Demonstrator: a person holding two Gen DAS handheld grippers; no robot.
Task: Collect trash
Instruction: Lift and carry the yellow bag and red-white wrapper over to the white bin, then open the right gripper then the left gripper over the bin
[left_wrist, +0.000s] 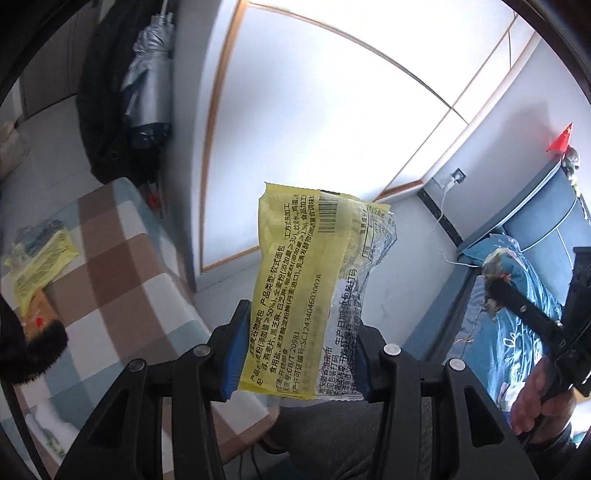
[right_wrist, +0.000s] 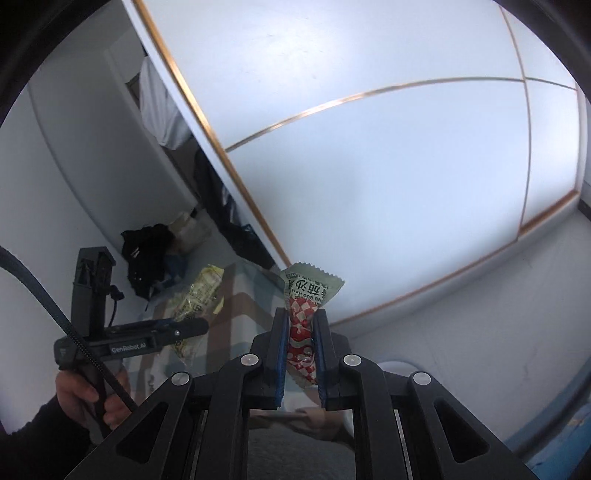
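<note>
Both wrappers are being carried in mid-air, so a slip is the likely trouble: the yellow bread wrapper (left_wrist: 314, 295) is slick film, pinched only low down, and could slide free. The left tongs (left_wrist: 295, 354) are standing partly apart, clamped on it at lower centre. The right tongs (right_wrist: 300, 350) are nearly together, gripping the red checked snack packet (right_wrist: 304, 328). Another yellow wrapper (left_wrist: 40, 258) is lying on the checked bed cover (left_wrist: 122, 280) at left.

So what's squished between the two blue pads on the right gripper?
A small red-and-white checked wrapper, pinched upright between the pads of the right gripper, its pale green end poking out above. The right wrist view shows it.
</note>
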